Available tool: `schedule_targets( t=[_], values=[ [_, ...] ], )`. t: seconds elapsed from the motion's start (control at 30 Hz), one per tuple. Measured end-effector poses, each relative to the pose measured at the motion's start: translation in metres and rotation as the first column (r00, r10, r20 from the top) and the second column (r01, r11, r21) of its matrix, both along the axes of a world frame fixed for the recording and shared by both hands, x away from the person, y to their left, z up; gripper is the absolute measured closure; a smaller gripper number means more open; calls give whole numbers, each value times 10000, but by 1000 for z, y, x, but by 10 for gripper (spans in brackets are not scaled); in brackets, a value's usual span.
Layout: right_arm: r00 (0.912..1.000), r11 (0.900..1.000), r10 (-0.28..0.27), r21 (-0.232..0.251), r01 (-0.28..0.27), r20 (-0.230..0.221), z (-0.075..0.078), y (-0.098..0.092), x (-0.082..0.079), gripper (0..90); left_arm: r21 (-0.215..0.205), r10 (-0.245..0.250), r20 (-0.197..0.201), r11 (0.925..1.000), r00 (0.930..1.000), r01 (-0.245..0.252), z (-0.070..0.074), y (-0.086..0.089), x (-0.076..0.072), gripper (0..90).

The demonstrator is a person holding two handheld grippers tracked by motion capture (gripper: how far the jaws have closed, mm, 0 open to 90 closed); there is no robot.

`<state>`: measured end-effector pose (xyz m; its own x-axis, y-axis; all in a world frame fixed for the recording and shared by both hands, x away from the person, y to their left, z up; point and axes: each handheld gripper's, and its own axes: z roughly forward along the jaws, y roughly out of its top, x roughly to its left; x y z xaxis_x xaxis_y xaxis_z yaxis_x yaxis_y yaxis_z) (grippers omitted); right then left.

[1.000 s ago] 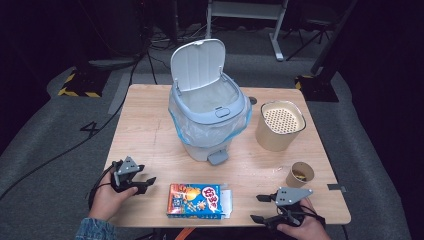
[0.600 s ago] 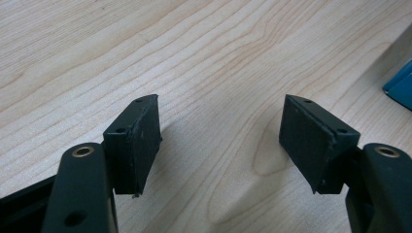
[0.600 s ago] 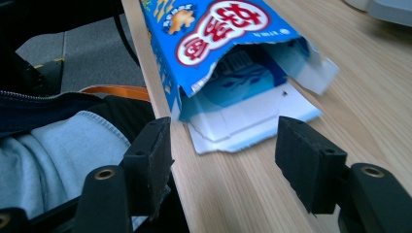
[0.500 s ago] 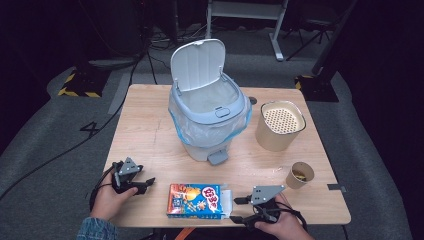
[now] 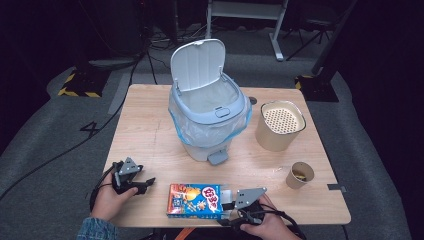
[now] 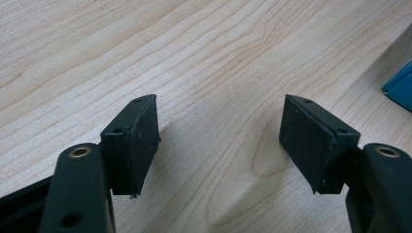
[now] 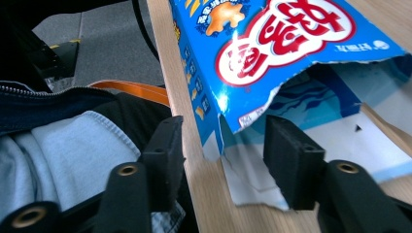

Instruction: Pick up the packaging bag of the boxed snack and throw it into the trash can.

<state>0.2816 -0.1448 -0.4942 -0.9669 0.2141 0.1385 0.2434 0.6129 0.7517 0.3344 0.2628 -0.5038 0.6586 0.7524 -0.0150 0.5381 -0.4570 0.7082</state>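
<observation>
Snack box (image 5: 195, 200) at table's (image 5: 150, 125) near edge, pedal bin (image 5: 210, 117) behind it, canister (image 5: 280, 127) and cup (image 5: 300, 175) to the right

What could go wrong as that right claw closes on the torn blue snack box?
The right gripper, whose jaws have just been closing, straddles only the torn open end of the snack box. That thin flap could crumple or rip instead of lifting the box. The box also lies at the table's near edge, so a nudge might push it off. If the open end tips downward, any contents could spill.
</observation>
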Motion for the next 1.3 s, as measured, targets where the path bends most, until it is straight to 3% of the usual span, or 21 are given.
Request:
schedule_targets(
  t=[0.03, 0.13, 0.3, 0.47, 0.83, 1.17, 1.3],
  values=[
    [10000, 10000, 0, 0, 0, 0, 0, 0, 0, 604, 0, 0, 0, 10000, 10000, 0, 0, 0, 0, 310],
    [9992, 9989, 395, 258, -394, -13, 0, 0, 4, 782, 0, -2, -2, 10000, 10000, 2, 0, 0, 0, 310],
    [9976, 9963, 697, 510, -694, -53, 5, -2, 3, 885, -3, -4, -1, 10000, 10000, 4, 0, 0, 0, 310],
    [9968, 9937, 797, 787, -795, 15, 15, -4, 1, 900, -5, 1, -3, 10000, 10000, -1, 0, 0, 0, 310],
    [9959, 9851, 869, 1467, -894, 230, 54, -17, -5, 900, -7, 29, -14, 10000, 10000, -29, 0, 0, 0, 308],
    [9965, 9815, 508, 1810, -621, 660, 97, -38, -11, 900, 8, 53, -17, 10000, 10000, -53, 0, -3, 3, 284],
    [9942, 9789, 135, 2013, -350, 1070, 126, -53, -13, 900, 8, 83, -11, 10000, 10000, -83, 0, -4, 4, 280]
  ],
)
